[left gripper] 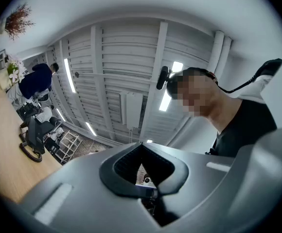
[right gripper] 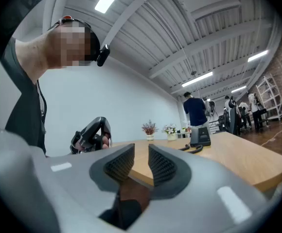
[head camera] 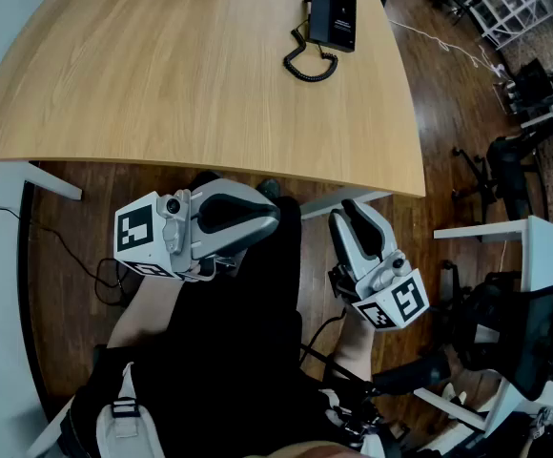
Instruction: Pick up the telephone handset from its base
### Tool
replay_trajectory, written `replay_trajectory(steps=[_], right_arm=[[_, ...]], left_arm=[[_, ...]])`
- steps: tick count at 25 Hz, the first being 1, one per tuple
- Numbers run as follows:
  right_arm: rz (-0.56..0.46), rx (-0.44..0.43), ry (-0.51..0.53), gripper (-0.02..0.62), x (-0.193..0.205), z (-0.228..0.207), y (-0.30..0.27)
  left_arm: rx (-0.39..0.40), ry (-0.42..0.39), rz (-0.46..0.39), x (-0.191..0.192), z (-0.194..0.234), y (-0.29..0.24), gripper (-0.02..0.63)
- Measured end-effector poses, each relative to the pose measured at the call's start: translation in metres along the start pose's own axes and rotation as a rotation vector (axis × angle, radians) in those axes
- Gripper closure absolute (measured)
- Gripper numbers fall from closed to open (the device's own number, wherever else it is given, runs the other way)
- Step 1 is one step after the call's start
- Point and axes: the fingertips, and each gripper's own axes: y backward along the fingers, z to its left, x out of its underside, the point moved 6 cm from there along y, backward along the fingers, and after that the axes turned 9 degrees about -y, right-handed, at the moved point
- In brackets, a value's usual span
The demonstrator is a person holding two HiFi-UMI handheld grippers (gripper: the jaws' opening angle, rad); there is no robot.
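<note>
A black telephone [head camera: 334, 15] stands at the far right of the wooden table [head camera: 162, 74], and its coiled cord [head camera: 310, 63] lies in front of it. In the right gripper view the telephone [right gripper: 200, 137] is small and far off across the tabletop. Both grippers hang below the table's near edge, close to the person's body and far from the telephone. My left gripper [head camera: 273, 219] [left gripper: 141, 147] is shut on nothing and tilts up towards the ceiling. My right gripper [head camera: 351, 208] [right gripper: 141, 152] points level at the table edge, its pads a narrow slit apart with nothing between them.
Two small flower pots [right gripper: 149, 129] stand at the table's far end. People [right gripper: 195, 111] stand beyond it. Office chairs [head camera: 510, 165] and a white desk [head camera: 505, 232] fill the floor to the right. A white table leg [head camera: 52, 181] and a floor cable [head camera: 67, 251] are on the left.
</note>
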Motion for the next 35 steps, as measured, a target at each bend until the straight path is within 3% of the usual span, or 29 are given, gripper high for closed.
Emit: replay_trajectory(steps=[6, 10, 16, 20, 28, 32, 35], right_arm=[[-0.061, 0.085, 0.107, 0.503, -0.033, -0.006, 0.005], [-0.062, 0.081, 0.13, 0.503, -0.039, -0.002, -0.004], [-0.019, 0.107, 0.177, 0.503, -0.062, -0.009, -0.019], [-0.02, 0.084, 0.183, 0.503, -0.068, -0.029, -0.044], [0.035, 0.104, 0.273, 0.503, -0.077, -0.104, -0.076], [0.063, 0.105, 0.278, 0.503, -0.082, -0.135, -0.096], [0.08, 0.095, 0.282, 0.503, -0.087, -0.159, -0.115]], left_arm=[[0.106, 0.044, 0.03, 0.011, 0.03, -0.022, 0.604], [0.099, 0.024, -0.007, -0.012, 0.036, -0.038, 0.604], [0.1, 0.023, 0.083, -0.032, 0.067, -0.061, 0.604], [0.046, 0.002, 0.176, -0.047, 0.101, -0.065, 0.604], [-0.103, -0.038, 0.416, -0.017, 0.202, -0.081, 0.604], [-0.179, -0.031, 0.464, -0.014, 0.255, -0.078, 0.604], [-0.189, 0.004, 0.506, -0.009, 0.294, -0.082, 0.604]])
